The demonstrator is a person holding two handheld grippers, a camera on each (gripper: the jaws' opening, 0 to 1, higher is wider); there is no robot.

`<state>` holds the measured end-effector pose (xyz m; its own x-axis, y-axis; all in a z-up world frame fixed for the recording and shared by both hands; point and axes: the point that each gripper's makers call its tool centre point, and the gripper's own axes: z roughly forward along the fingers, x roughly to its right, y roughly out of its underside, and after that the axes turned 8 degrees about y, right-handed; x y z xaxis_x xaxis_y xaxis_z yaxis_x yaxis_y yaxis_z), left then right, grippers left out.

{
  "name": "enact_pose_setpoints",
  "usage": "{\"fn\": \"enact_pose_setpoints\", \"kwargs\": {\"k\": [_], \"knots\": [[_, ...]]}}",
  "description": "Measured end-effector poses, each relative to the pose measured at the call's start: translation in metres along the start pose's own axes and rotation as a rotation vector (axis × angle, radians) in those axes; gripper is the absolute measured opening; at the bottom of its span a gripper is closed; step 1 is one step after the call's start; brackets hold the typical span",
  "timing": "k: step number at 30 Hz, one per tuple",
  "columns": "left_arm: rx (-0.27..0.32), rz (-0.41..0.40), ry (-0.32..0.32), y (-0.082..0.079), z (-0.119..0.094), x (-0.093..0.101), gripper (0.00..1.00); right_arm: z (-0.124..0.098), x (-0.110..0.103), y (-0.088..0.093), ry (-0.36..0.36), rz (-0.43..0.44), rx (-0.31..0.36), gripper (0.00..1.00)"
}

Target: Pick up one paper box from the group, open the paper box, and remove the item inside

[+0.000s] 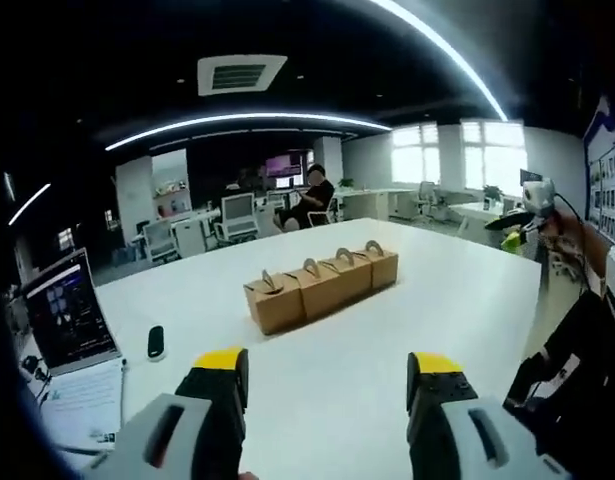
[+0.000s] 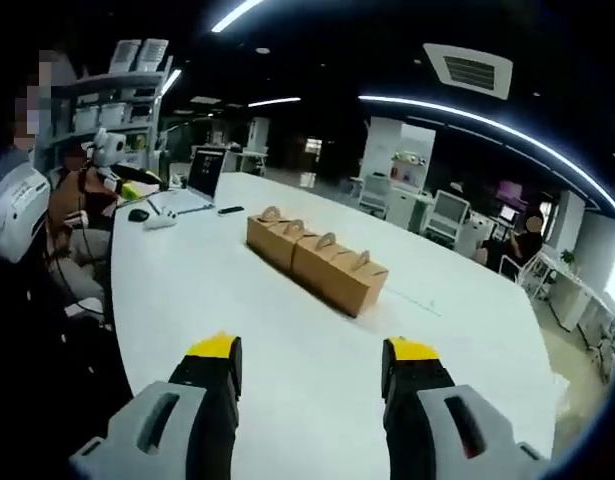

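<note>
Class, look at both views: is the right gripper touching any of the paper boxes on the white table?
Apart. In the right gripper view, bare white table lies between the open right gripper and the row of paper boxes.

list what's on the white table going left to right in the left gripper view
laptop → small black device → row of four paper boxes, running from the nearest box to the farthest box

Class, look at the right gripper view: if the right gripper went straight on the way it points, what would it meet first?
Probably the row of paper boxes, likely near its closest end; bare white table lies between. The right gripper is open. Depth is uncertain.
</note>
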<state>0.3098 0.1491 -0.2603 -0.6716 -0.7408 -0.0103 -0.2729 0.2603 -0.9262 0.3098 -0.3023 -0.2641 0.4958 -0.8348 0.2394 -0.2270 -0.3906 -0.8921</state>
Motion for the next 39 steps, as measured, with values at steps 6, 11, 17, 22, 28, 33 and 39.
{"fn": "enact_pose_setpoints", "kwargs": {"k": [6, 11, 17, 22, 28, 33, 39], "knots": [[0.025, -0.003, -0.036, -0.003, -0.007, 0.009, 0.67, 0.009, 0.015, 0.009, -0.018, -0.009, -0.031, 0.57], [0.013, 0.001, -0.010, 0.003, -0.007, 0.019, 0.67, 0.014, 0.022, 0.011, -0.017, 0.014, -0.038, 0.57], [0.012, 0.017, 0.011, 0.000, -0.009, 0.012, 0.67, 0.007, 0.026, -0.008, 0.041, 0.059, 0.012, 0.56], [0.009, 0.017, 0.004, -0.002, -0.010, -0.006, 0.67, 0.001, 0.014, -0.009, 0.044, 0.047, -0.006, 0.57], [-0.011, -0.016, 0.088, -0.001, -0.003, -0.024, 0.67, -0.008, -0.008, -0.016, 0.034, 0.049, -0.005, 0.58], [-0.026, 0.021, 0.096, -0.004, 0.000, -0.043, 0.68, -0.016, -0.029, -0.019, 0.024, 0.049, -0.008, 0.59], [-0.041, 0.030, 0.127, -0.003, 0.003, -0.053, 0.68, -0.024, -0.047, -0.017, 0.030, 0.040, -0.021, 0.63]]}}
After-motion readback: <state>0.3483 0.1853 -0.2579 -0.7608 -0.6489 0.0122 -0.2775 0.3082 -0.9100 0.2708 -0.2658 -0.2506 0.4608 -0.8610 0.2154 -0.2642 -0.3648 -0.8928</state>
